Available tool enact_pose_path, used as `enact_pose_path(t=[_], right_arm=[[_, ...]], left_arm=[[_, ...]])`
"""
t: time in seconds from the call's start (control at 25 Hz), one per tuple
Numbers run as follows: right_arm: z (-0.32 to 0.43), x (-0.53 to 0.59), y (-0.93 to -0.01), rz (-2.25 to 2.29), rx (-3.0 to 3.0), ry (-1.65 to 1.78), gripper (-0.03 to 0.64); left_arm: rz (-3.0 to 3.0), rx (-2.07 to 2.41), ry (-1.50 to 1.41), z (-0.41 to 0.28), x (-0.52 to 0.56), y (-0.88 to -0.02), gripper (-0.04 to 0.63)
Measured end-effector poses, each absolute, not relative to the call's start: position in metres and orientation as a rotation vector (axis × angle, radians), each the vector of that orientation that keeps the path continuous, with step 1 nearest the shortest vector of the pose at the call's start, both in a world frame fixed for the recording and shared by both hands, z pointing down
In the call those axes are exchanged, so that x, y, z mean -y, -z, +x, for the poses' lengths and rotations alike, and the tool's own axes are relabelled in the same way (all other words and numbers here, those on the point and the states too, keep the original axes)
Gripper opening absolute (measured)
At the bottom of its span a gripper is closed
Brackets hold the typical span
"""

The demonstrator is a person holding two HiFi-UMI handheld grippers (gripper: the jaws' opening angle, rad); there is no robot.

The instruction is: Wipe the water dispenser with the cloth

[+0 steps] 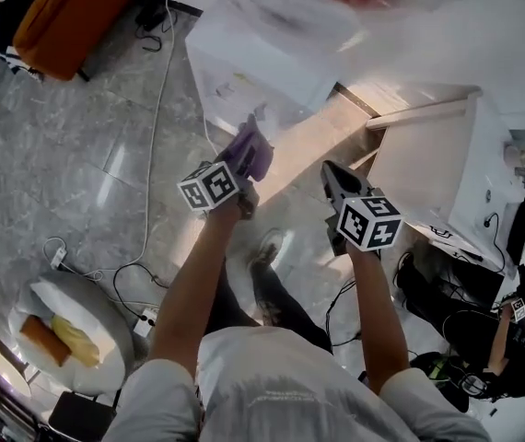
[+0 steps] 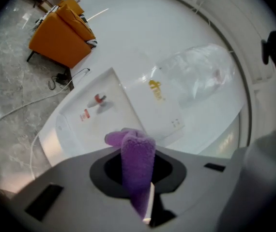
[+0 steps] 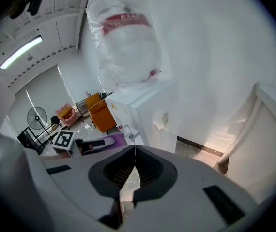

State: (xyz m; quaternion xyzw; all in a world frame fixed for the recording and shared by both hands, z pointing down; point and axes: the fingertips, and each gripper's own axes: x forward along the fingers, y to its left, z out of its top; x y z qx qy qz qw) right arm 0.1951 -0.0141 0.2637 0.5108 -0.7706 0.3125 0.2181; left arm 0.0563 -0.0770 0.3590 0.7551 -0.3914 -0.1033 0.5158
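The left gripper [image 2: 146, 204] is pressed onto a fold of the purple cloth [image 2: 138, 153], most of which stands loose beyond the jaws; the right gripper [image 3: 128, 175] has its jaws pressed together on nothing. The dispenser [image 2: 116, 108] stands just ahead of both, apart from the cloth, so wiping looks not yet begun. The likeliest slip, as I judge it, is the cloth dragging out of that narrow pinch if it is rubbed hard sideways on the white panel. A pass over the red tap [image 2: 99, 99] could press it and let water out; a shove high on the body could rock the bottle [image 2: 196, 76] seated on top. The cables [image 1: 152, 109] across the floor lie near the person's feet and could catch a step. As for containers, the bottle is clear and seems wrapped in film; I cannot tell how much water it holds. A round white tub or seat [image 1: 87, 307] on the floor holds an orange and a yellow soft thing.
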Motion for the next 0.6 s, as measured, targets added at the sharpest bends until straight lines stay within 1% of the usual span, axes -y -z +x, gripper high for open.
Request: enact_pose_path(t=[0.2,0.36,0.44,0.6], right_arm=[[0.223,-0.012,-0.251,1.413,2.148,-0.848,0.015],[0.24,-0.027,-0.246,1.412,2.162,-0.839,0.015],[0.247,-0.032,-0.245,1.416,2.164,-0.839,0.015],[0.256,-0.038,-0.243,1.43,2.165,-0.843,0.015]], left_arm=[[1.845,0.864,0.448,0.101,0.064,-0.289,0.061],[1.837,0.88,0.624,0.116,0.073,-0.246,0.061],[1.858,0.914,0.643,0.122,0.08,-0.233,0.061],[1.854,1.007,0.568,0.132,0.096,-0.237,0.061]])
